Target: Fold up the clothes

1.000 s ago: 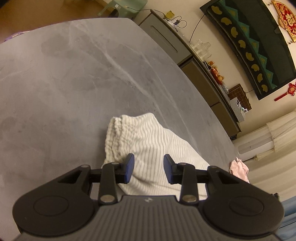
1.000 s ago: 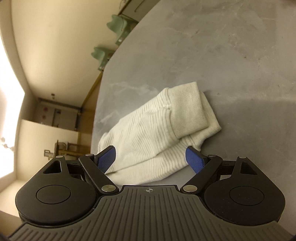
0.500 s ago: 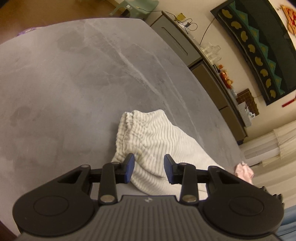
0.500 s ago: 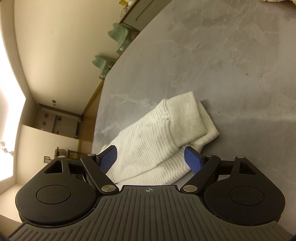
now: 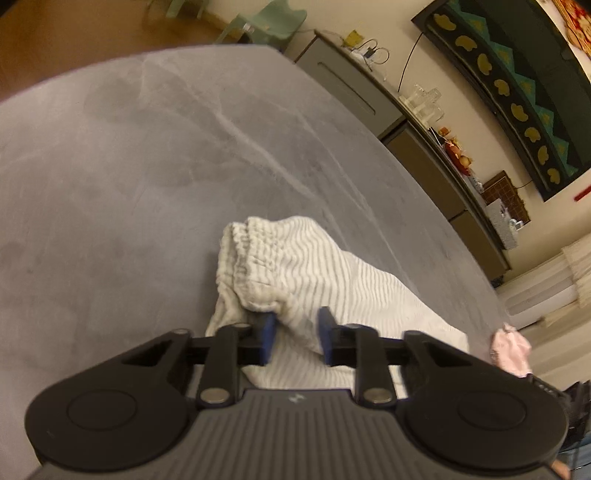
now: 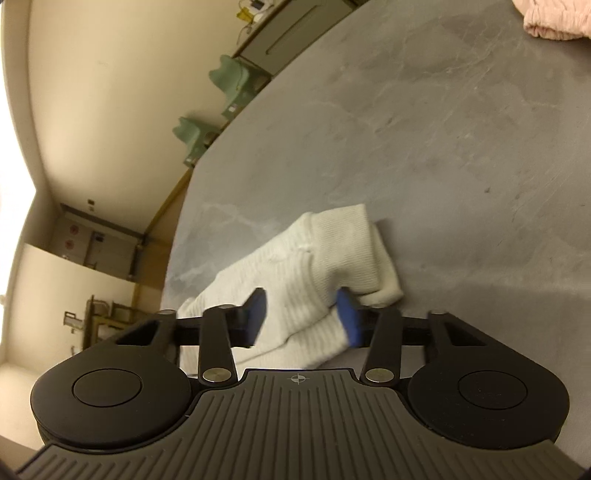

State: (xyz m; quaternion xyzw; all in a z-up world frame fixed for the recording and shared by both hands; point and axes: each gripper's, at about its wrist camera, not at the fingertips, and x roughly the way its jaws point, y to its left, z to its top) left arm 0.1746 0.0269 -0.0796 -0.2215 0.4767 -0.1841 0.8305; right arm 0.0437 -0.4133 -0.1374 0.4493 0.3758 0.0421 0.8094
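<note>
On the near table (image 5: 110,184), white pants (image 5: 314,273) are being gripped: left gripper (image 5: 294,338) closing at the waistband, right gripper (image 6: 301,317) closing, half-open, at the cuffs (image 6: 351,251). Judged next: both ends lifted together once pinched.

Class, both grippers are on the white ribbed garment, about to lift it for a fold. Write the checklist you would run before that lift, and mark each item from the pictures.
1. Fabric between the left gripper jaws: ok; the white ribbed garment bunches there as they close.
2. Fabric between the right gripper jaws: ok, jaws closing.
3. Both grips firm: cannot tell, neither has finished closing.
4. Grips on opposite ends: ok; left near the gathered waistband, right near the cuffs.
5. Grey table bare beyond the garment: ok.
6. Pink cloth apart from the garment: ok.
</note>
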